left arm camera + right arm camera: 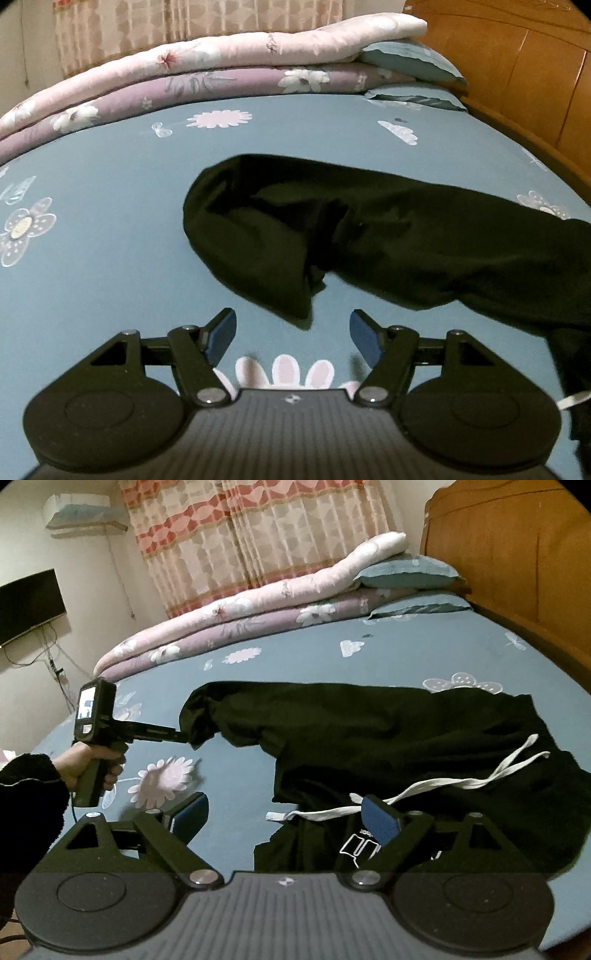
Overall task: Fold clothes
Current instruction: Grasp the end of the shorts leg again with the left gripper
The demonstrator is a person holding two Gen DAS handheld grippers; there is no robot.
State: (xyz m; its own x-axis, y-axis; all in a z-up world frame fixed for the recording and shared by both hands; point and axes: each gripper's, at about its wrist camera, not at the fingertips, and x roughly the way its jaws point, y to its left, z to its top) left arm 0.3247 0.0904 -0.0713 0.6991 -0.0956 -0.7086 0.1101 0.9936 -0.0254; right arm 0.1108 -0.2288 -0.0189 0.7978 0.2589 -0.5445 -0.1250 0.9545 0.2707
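Black trousers [406,236] [369,731] lie crumpled on the blue flowered bed sheet [92,277], one leg stretched toward the left. Their white drawstring [443,782] trails across the waist part. My left gripper [291,321] is open, and the pointed corner of the leg's end reaches into the mouth of its gap without touching the blue pads. In the right wrist view a hand [88,764] in a dark sleeve holds that left gripper [186,738] against the leg's end. My right gripper [282,801] stands wide open above the waist part, with nothing gripped.
Folded pink and purple quilts [184,74] [240,616] lie along the far side of the bed, with blue pillows [406,572] by the wooden headboard [498,554]. A curtain hangs behind. A dark screen [29,605] is mounted on the left wall.
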